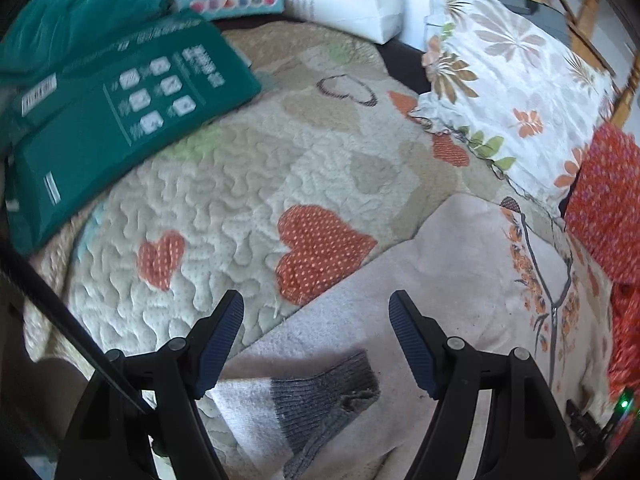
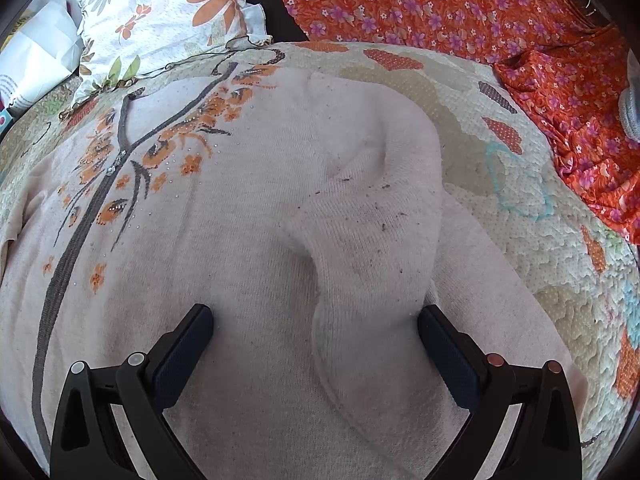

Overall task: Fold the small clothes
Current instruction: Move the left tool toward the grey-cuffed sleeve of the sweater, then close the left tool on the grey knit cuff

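Clearly soft and light, the pale knit sweater (image 2: 248,240) lies spread on the quilted bed (image 1: 224,200), one sleeve (image 2: 372,216) folded across it; it will drape and bunch, so pinch the grey cuff (image 1: 324,396) or the sleeve edge. Left hand-held gripper (image 1: 316,316) and right hand-held gripper (image 2: 316,324) both gape, holding nothing

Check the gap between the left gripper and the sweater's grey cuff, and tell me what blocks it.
Nothing visible blocks it. The left gripper is open, and the grey cuff lies uncovered on the pale sweater between and just below its fingers. The green box sits far off on the quilt.
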A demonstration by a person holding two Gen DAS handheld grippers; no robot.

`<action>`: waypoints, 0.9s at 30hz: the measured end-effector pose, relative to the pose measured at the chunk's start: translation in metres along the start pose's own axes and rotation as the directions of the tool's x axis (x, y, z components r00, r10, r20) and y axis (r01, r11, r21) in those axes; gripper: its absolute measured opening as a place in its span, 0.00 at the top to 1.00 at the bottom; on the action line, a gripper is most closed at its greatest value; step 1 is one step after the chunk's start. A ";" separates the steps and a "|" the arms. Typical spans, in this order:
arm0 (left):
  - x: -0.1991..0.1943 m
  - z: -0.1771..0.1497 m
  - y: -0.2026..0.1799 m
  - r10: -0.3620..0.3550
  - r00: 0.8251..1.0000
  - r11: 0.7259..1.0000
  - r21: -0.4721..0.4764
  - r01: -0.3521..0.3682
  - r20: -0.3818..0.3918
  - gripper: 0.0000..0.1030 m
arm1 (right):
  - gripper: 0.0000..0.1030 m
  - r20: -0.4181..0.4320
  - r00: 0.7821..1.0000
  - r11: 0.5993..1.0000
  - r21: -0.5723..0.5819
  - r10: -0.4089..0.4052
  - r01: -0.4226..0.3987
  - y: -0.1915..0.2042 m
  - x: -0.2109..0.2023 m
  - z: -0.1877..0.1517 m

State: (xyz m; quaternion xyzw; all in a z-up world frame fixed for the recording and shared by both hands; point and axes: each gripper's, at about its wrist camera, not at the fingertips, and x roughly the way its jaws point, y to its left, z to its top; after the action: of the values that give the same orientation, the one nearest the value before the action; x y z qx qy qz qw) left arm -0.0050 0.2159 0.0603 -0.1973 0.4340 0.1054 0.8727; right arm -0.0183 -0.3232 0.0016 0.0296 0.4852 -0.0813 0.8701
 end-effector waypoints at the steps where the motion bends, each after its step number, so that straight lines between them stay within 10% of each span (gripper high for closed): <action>1: 0.002 0.001 0.006 0.001 1.000 1.000 -0.023 -0.001 -0.009 0.28 | 0.00 0.000 1.000 1.000 0.000 0.000 0.000 0.000 0.000 0.000; 11: -0.002 -0.007 0.035 -0.118 0.992 0.988 -0.101 0.113 -0.053 0.28 | 0.00 -0.001 1.000 1.000 -0.001 -0.003 0.003 0.000 0.000 0.000; 19: -0.042 -0.041 -0.011 -0.219 0.975 0.924 0.315 0.215 -0.025 0.23 | 0.00 0.000 1.000 1.000 -0.001 -0.004 0.004 0.000 0.000 0.001; 25: -0.019 -0.058 -0.032 -0.068 0.994 0.884 0.457 0.101 -0.088 0.24 | 0.00 0.001 1.000 1.000 -0.003 -0.006 0.006 -0.001 0.000 0.000; 27: -0.006 -0.061 -0.033 0.019 0.995 0.876 0.481 0.030 -0.097 0.64 | 0.00 0.003 1.000 1.000 -0.002 -0.006 0.006 -0.001 0.000 0.000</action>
State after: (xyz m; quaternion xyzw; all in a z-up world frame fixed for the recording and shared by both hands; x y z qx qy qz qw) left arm -0.0407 0.1601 0.0406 0.0198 0.4886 -0.0182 0.8721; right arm -0.0186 -0.3239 0.0012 0.0271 0.4842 -0.0831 0.8706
